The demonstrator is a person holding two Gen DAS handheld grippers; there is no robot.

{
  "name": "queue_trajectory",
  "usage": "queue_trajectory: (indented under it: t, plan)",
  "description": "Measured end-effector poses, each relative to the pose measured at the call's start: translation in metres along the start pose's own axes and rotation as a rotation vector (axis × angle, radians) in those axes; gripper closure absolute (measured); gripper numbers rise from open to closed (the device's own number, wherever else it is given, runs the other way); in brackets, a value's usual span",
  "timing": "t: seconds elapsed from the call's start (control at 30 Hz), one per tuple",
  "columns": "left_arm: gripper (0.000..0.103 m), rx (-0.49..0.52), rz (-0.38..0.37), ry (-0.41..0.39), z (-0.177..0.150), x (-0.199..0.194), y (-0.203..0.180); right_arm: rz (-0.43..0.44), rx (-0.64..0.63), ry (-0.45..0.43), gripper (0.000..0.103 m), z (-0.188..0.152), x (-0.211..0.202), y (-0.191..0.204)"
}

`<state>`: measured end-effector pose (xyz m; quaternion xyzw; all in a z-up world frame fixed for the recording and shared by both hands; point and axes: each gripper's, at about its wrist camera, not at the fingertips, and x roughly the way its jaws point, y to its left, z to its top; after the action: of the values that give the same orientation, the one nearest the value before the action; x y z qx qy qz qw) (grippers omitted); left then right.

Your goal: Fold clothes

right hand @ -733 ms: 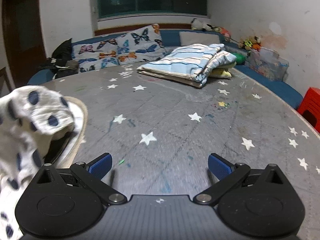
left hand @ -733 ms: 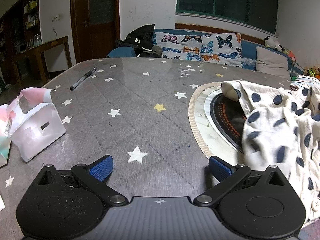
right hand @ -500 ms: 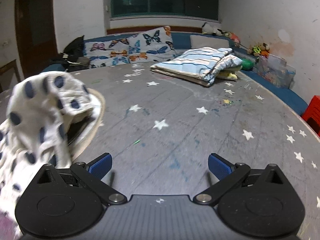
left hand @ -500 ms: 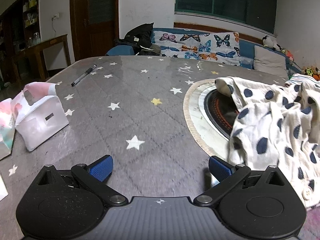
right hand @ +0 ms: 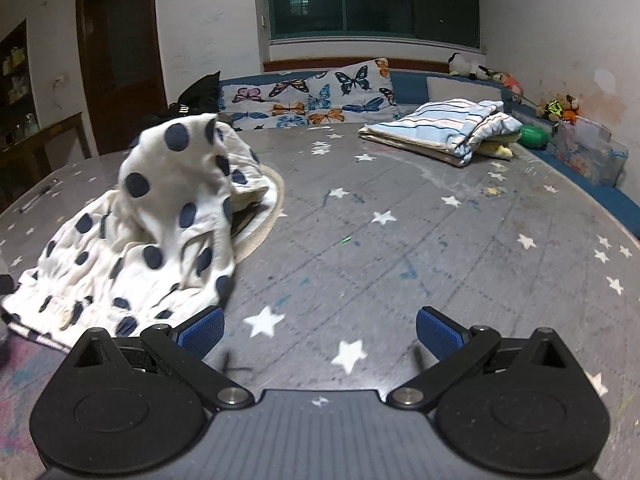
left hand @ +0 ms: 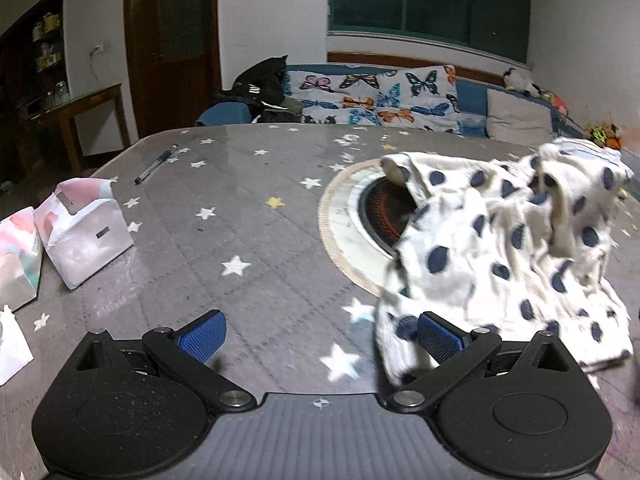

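L gripper (left hand: 320,336): jaws spread wide, nothing btwn the pads. Hangs low over the table, angled down twd the near hem of the garment; its right pad (left hand: 438,338) sits in front of the cloth edge, touching or not, can't tell.
R gripper (right hand: 318,330): also fully spread, empty; only bare table under it. Its left pad (right hand: 202,330) is just beside the garment's near corner.
Garment (left hand: 500,248): white w/ dark polka dots, crumpled in a heap, not yet spread. Part of it drapes over the round inset (left hand: 344,216) in the table centre, the rest spills twd the near edge.
Why so placed: one gripper each side of the heap, prob. so each can take a corner of the hem and pull it flat, a guess.
Table (left hand: 260,248): grey cover w/ stars; room to spread on either side.
Folded stack (right hand: 440,132): striped blue cloth at the far right, well apart; likely the done pile.
Clutter: tissue box (left hand: 80,240) and pen (left hand: 156,164) far left, clear of the work.
Stage: early; no fold yet made on this piece.
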<state>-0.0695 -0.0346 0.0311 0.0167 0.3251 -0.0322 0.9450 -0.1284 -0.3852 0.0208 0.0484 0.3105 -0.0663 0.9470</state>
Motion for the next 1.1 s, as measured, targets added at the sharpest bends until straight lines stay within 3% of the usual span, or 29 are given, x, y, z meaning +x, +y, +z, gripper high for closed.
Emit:
queue_trajectory:
  t: [0.3,1.1]
  plan:
    - [0.0,0.043,-0.024,0.012,-0.01,-0.015,-0.025,0.073,-0.016,-0.009,0.0,-0.005,-0.017,0.008]
    - [0.0,0.104,-0.055,0.035,-0.026,-0.031,-0.051,0.153,-0.062,0.01,0.0,-0.023,-0.037,0.034]
